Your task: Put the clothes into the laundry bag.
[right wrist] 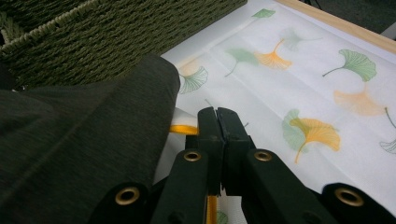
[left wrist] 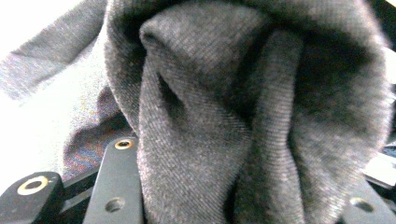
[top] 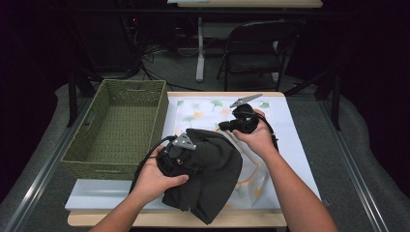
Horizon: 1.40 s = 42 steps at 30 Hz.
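1. Dark grey-green garment (top: 208,169) lies bunched near the front edge of the surface (top: 300,159), on a white cloth printed with ginkgo leaves (right wrist: 299,79), just right of the woven green basket (top: 121,128).
2. Left tool (top: 180,155) has its jaws part-open with a thick fold of the fabric between them; it appears to grip that fold.
3. Right tool (right wrist: 217,122) is closed with its jaws meeting, nothing between them, hovering just beside the garment's far edge.
4. Step in hand, as I judge it: gathering or folding the garment, likely for the empty basket.
5. Next move calls for the right tool to open and take a free edge, so both can lift it.
6. Fabric looks soft, matte, finely woven, deeply creased.
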Each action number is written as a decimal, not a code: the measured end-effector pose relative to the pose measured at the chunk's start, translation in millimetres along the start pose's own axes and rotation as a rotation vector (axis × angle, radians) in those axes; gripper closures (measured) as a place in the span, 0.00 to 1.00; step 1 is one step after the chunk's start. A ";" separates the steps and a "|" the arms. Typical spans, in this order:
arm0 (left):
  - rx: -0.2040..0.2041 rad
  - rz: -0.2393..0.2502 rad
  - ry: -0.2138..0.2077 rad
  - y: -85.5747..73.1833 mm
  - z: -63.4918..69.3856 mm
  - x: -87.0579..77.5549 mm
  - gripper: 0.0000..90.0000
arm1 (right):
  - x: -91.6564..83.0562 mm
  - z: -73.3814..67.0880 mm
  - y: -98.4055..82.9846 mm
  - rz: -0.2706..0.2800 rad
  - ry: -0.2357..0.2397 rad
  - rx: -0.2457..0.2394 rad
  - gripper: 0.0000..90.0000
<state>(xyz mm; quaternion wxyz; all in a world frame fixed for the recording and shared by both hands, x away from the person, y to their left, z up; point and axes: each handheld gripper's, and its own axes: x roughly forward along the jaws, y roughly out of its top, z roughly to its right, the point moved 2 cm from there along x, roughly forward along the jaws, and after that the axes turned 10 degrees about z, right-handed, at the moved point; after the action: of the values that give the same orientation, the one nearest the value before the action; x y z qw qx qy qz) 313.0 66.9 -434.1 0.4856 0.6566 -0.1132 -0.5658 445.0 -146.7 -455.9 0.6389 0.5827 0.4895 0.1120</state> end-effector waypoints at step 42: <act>0.037 0.034 -0.049 1.2 25.9 18.2 0.59 | -9.3 -16.8 4.9 0.026 0.036 -0.041 1.00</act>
<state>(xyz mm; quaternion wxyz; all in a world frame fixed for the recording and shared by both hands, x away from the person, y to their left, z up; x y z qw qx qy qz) 297.5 40.5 -441.8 0.4800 0.6496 -0.1466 -0.5711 429.7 -141.2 -444.5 0.6404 0.5736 0.4910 0.1408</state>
